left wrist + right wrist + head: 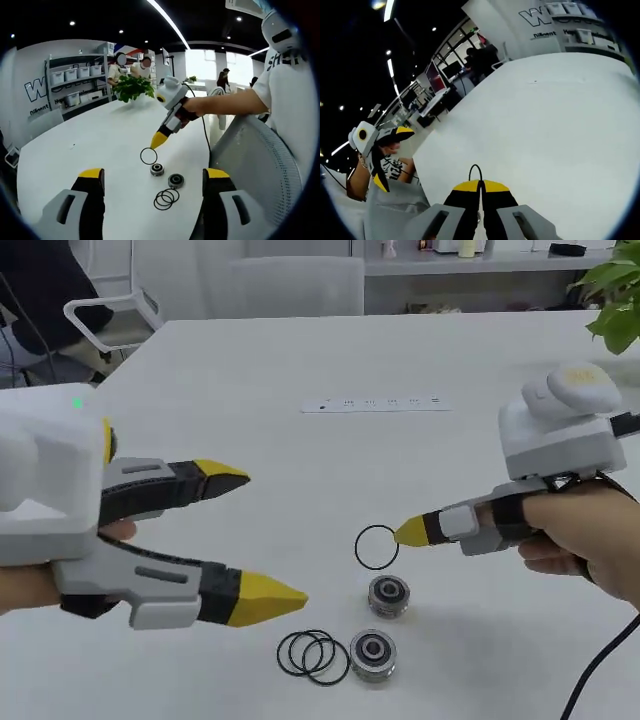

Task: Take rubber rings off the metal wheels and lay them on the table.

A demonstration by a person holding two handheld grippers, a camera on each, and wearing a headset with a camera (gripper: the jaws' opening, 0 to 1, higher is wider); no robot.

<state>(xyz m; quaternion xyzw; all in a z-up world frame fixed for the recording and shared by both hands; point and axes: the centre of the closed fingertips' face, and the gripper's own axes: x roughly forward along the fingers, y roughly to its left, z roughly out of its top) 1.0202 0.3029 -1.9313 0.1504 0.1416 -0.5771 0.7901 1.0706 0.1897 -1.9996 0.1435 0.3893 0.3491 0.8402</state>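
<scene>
R hand-held gripper (405, 533) is clamped on 1 rubber ring (376, 547) just beside the far wheel (389, 596), L hand-held gripper (272, 536) spread wide w/ nothing in it, so it's prob. the laying step: next, lower ring to table (300, 380) near the 3 rings (313, 653) & let go.

You have four rubber rings to count: a cluster of three (313, 653) overlapping, and a single ring (377, 547) at the tip of your right claw (405, 533). There are two metal wheels, a far wheel (389, 596) and a near wheel (373, 651). With your left claw (272, 536), that makes two claws. One power strip (378, 404) lies on the surface (250, 370), and one leafy plant (615, 300) shows at its corner.
</scene>
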